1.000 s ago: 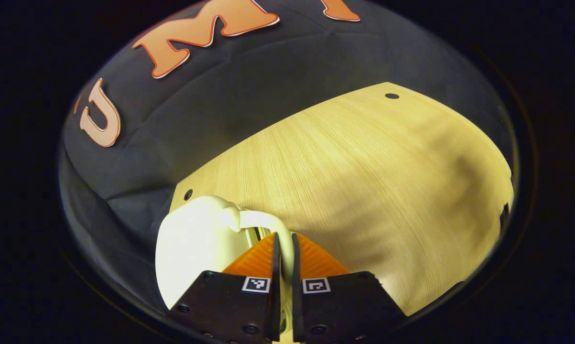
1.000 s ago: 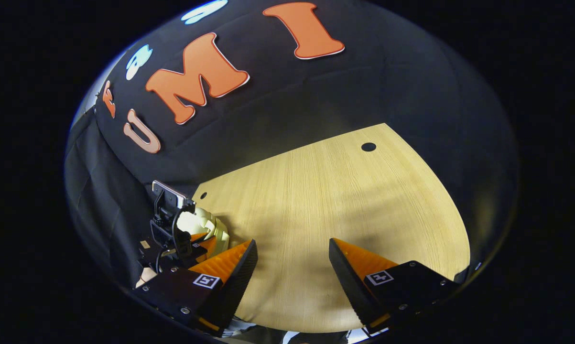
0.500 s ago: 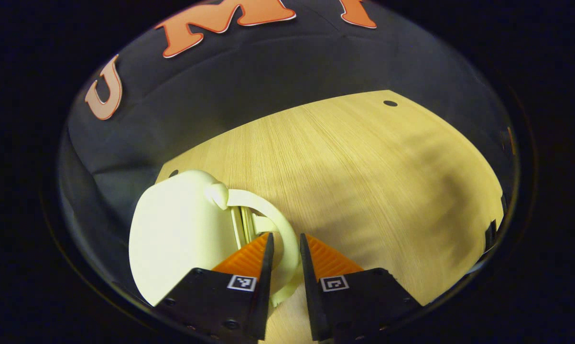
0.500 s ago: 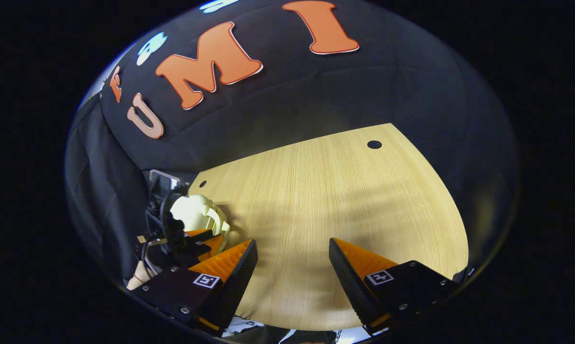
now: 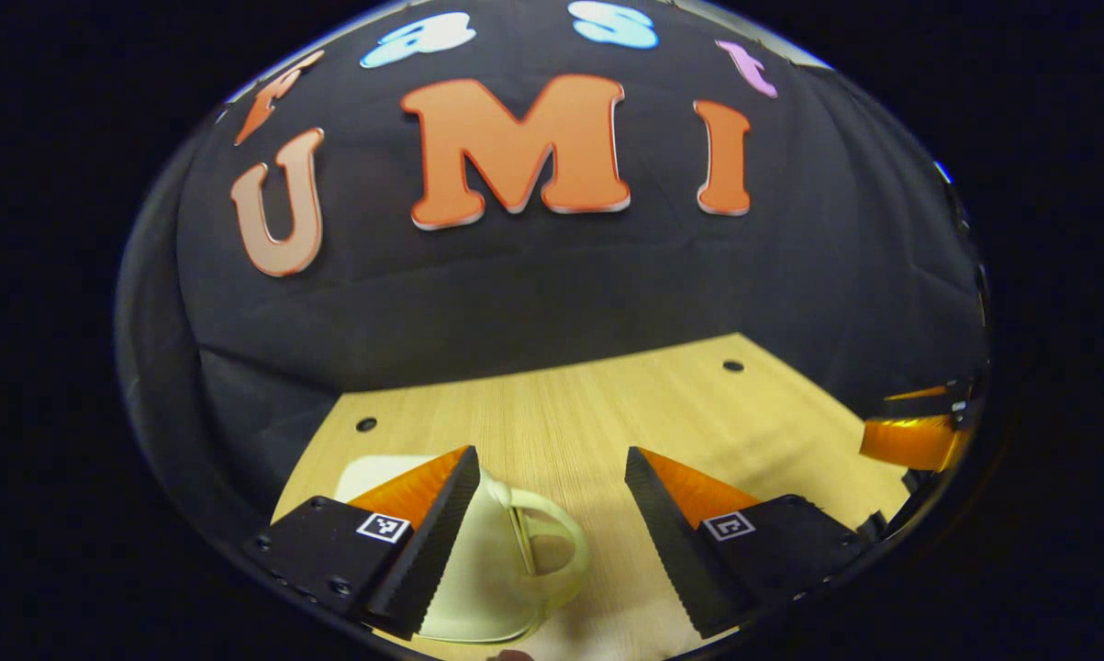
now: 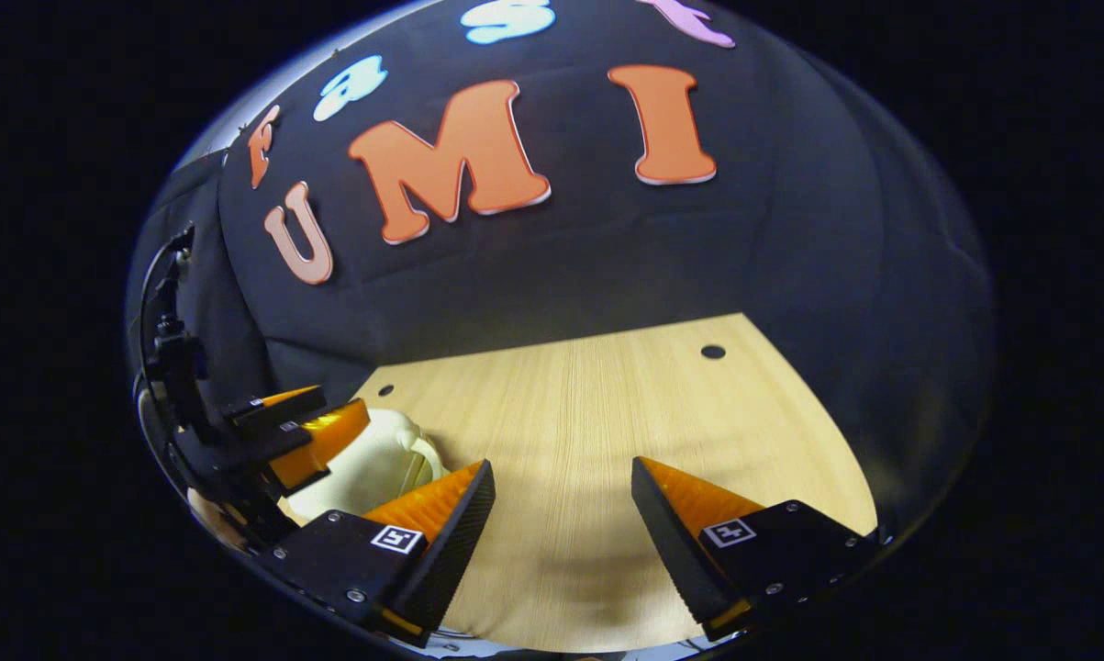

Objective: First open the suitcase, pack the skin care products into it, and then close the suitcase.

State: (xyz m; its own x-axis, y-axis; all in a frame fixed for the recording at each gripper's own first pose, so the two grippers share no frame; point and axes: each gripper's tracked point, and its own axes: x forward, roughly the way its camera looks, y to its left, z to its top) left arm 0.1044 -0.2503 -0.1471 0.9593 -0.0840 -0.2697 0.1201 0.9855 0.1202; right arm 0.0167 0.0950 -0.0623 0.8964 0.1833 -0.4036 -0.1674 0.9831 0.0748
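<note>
Suitcase (image 5: 478,569) closed on worktop (image 5: 588,413) (final step, we judge) | left gripper (image 5: 552,514) jaws wide above handle (image 5: 552,551) | right gripper (image 6: 561,514) jaws wide, empty | next: we withdraw.

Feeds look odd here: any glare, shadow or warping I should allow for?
Left gripper view: the table edge bows, and the cream suitcase sits in soft shadow between the open left tongs. Right gripper view: soft shadow bands cross the table; no glare.

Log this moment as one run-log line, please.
left gripper: open, above suitcase handle | right gripper: open, empty, over table | suitcase: cream, closed, lying on table
</note>
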